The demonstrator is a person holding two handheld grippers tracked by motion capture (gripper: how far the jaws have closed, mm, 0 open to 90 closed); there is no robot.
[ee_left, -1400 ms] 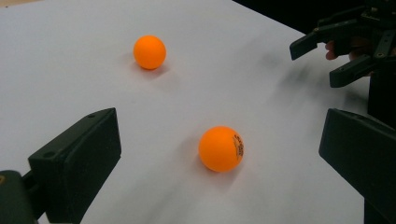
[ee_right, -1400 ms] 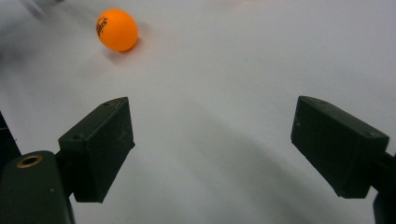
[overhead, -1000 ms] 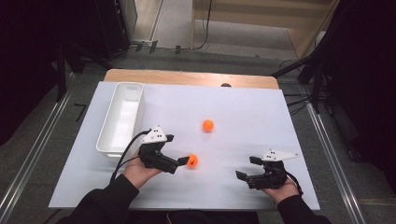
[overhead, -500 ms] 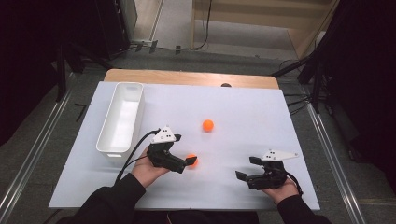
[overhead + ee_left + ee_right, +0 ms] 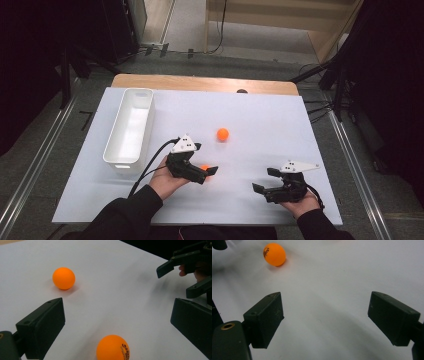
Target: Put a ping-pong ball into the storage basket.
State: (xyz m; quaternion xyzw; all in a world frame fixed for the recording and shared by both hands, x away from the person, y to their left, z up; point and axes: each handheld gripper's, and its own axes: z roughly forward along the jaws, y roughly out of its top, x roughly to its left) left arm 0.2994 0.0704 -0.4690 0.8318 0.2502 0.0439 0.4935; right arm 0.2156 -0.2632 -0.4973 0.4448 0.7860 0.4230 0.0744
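Two orange balls lie on the white table sheet (image 5: 310, 130). The nearer ball (image 5: 204, 167) (image 5: 113, 348), with black print on it, sits low between the spread jaws of my left gripper (image 5: 206, 172) (image 5: 120, 315), which is open and not touching it. In the right gripper view the same ball (image 5: 274, 254) lies far ahead at upper left. The other ball (image 5: 222, 134) (image 5: 63, 278) rests farther out, alone. My right gripper (image 5: 265, 180) (image 5: 325, 315) is open near the front right, jaws pointing left over bare sheet, and it appears as the right gripper (image 5: 185, 265) at top right in the left gripper view.
A long white bin (image 5: 120, 163) stands along the left side of the sheet, nothing visible inside. A wooden table edge (image 5: 200, 82) runs along the back. A black cable (image 5: 145, 172) trails from the left gripper toward the person.
My left gripper has slid to the right until its open jaws flank the printed ball. Neither ball has moved, nor has the right gripper.
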